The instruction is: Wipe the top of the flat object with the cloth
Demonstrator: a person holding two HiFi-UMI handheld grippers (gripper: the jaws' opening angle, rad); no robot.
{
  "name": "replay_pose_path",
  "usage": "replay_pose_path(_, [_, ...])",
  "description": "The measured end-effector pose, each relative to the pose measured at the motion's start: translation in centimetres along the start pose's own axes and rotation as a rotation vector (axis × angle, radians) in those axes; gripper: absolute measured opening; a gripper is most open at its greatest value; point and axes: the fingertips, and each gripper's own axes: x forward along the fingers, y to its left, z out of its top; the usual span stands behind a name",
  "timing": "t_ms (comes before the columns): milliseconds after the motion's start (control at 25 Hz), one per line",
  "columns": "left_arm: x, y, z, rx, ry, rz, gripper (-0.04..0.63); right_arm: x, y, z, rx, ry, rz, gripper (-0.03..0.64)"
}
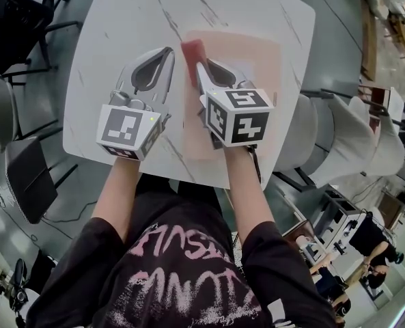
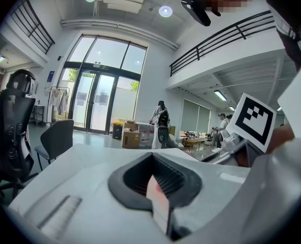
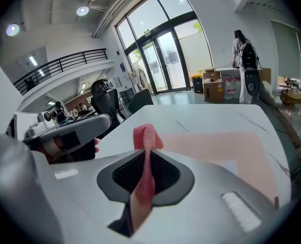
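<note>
Here, white veined table [image 1: 120, 19] fills middle of head view. Pale pink flat mat [image 1: 257, 60] lies on it, right of centre, long axis running away from person, short edge nearest them. Left gripper [image 1: 169, 52] just beside mat's left edge, pointing away from person, jaws closed together; thin pale strip in seam, cannot tell what. Right gripper [image 1: 201, 67] over mat's left side, jaws clamped on red cloth [image 1: 192, 50]. Cloth bunched into narrow strip, poking forward past jaw tips, near mat's far left corner.

Left gripper [image 2: 157, 184] with fingers [image 2: 84, 192] pressed together; dark chair [image 2: 59, 139] beyond, glass doors [image 2: 97, 103] behind.
</note>
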Motion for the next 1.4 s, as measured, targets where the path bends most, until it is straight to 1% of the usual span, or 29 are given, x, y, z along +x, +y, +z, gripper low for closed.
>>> replay_pose_path(160, [0.3,-0.3,-0.3,-0.010,0.015,-0.009,0.000,0.0,-1.1,-0.4,0.006,0.022,-0.022,0.054])
replay_pose_path(560, [0.9,-1.2,-0.6,-0.007,0.028,-0.029,0.000,-1.5,-4.2,-0.8,0.036,0.019,-0.076,0.054])
replay_pose_path(960, [1.9,-3.0,-0.8,-0.014,0.036,-0.062,0.000,-3.5,-7.0,-1.5,0.083,0.002,-0.128,0.054])
replay_pose_path(1400, [3.2,-5.7,-1.2,-0.014,0.047,-0.104,0.000,-6.4,-11.5,-2.4,0.135,-0.020,-0.210,0.054])
